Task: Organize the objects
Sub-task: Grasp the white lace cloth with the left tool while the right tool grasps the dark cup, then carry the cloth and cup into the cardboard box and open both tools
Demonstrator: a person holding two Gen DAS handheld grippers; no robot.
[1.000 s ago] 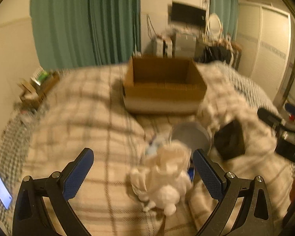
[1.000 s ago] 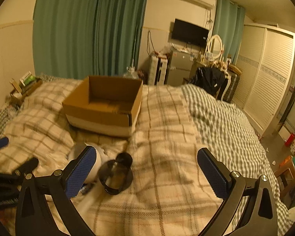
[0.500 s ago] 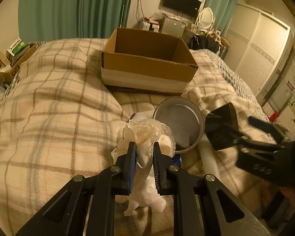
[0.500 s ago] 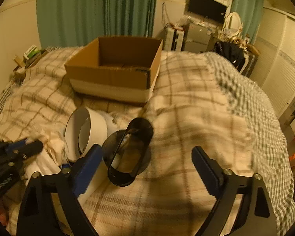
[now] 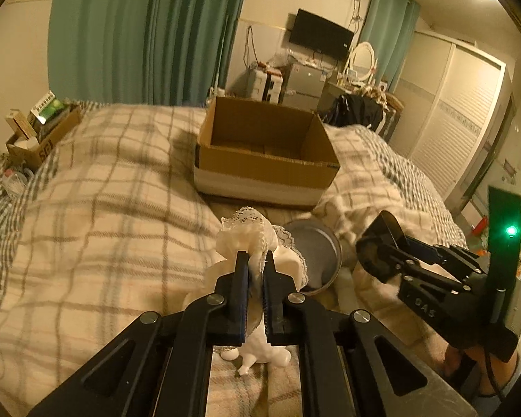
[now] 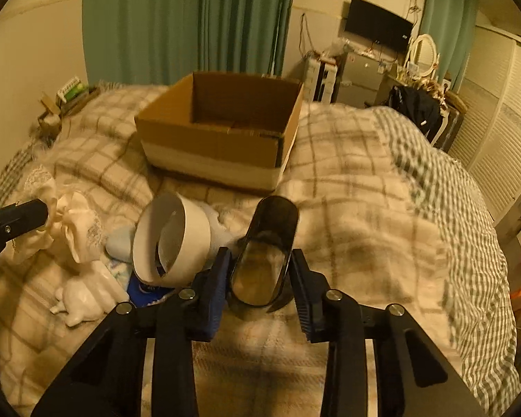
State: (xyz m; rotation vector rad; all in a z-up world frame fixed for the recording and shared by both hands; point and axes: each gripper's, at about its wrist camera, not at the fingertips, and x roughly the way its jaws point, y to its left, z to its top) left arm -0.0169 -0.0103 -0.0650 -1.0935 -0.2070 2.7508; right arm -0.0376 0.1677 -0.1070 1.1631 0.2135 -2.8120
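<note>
My left gripper (image 5: 255, 264) is shut on a white lace-trimmed cloth (image 5: 246, 232), held a little above the bed; a white figurine (image 5: 264, 351) lies under it. In the right wrist view the cloth (image 6: 69, 222) hangs from the left gripper (image 6: 34, 213), with the figurine (image 6: 83, 295) below. My right gripper (image 6: 260, 267) has its jaws closing on a dark see-through cup (image 6: 264, 253), and both pads touch its sides. From the left wrist view the right gripper (image 5: 382, 246) grips the cup (image 5: 382, 229). An open cardboard box (image 5: 267, 170) (image 6: 212, 153) stands behind them.
A white round tub (image 6: 172, 243) lies on its side left of the cup, over light blue cloth (image 6: 121, 243) and a blue item (image 6: 139, 288). The plaid blanket (image 6: 364, 208) spreads to the right. A box of clutter (image 5: 41, 128) sits at the bed's far left.
The left gripper shut on the white cloth and lifted it slightly. The right gripper sank toward the bed and its jaws narrowed around the dark cup.
</note>
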